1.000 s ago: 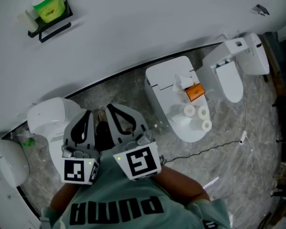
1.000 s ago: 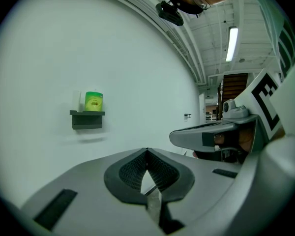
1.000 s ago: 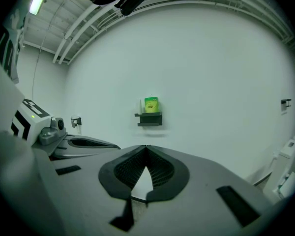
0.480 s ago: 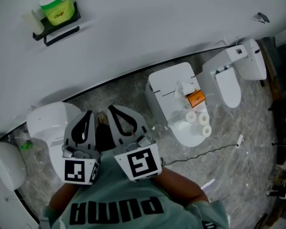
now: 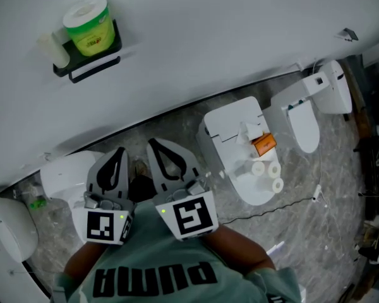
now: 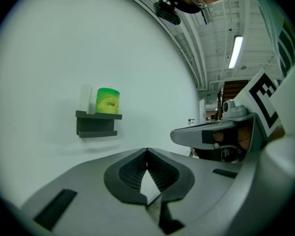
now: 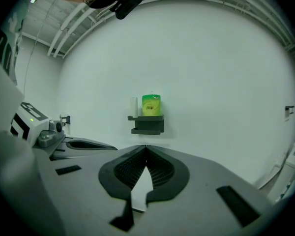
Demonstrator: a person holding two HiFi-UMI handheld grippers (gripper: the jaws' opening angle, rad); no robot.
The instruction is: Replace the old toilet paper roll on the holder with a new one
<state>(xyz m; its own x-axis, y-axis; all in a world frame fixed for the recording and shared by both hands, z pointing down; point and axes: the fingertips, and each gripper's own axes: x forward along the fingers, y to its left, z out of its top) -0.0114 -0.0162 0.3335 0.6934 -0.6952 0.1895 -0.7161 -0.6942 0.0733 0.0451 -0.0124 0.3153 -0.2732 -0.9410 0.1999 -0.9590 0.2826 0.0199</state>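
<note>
Black holder (image 5: pixel 91 62) is fixed far-left on the wall; left gripper (image 5: pixel 119 153), nearer, and right gripper (image 5: pixel 155 145) are closed, empty.

A plain white wall (image 5: pixel 208 36) meets a grey marbled floor (image 5: pixel 328 232) along a dark seam — white toilets (image 5: pixel 230 122) stand in a row against it. A thin cable (image 5: pixel 297 201) trails over the floor, and overhead a tube light (image 6: pixel 234 51) glows on a ribbed white ceiling (image 6: pixel 214 28).
</note>
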